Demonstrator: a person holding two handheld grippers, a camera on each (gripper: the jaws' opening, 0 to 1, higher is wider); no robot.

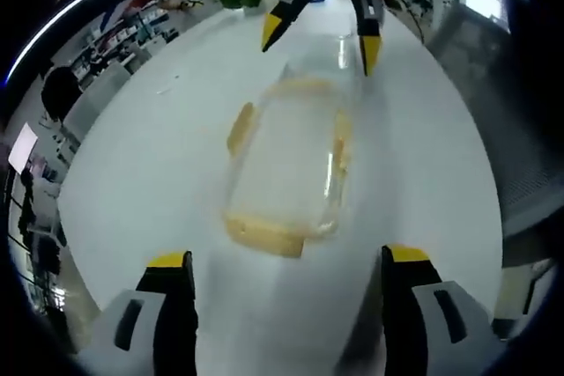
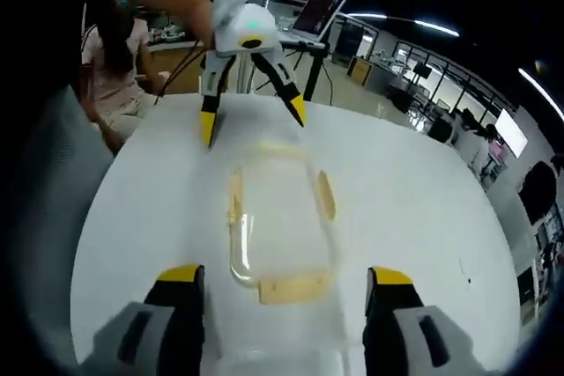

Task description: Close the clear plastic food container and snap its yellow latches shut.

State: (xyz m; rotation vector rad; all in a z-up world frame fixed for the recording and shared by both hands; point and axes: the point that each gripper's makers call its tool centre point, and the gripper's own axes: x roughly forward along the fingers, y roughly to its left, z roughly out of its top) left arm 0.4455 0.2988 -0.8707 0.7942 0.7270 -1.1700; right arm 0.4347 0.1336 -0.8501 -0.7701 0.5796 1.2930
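1. Two yellow-tipped jaws of the left claw (image 1: pixel 288 263) stand wide apart at the near end of the clear box (image 1: pixel 289 165), gripping nothing.
2. That box sits in the middle of the white tabletop (image 1: pixel 132 173), between both claws, with its lid already lying on top as far as I can tell.
3. Yellow latches (image 1: pixel 240 127) show on its sides and ends; whether any is snapped down is too blurry to tell.
4. On the far end, the right claw (image 2: pixel 288 283) is spread open too, and empty.
5. To do this step well, I think one claw should press down on the lid so the box cannot slide.
6. Then the other claw can push one latch down until it clicks.
7. Go slowly, because the box is light and the tabletop looks slippery.
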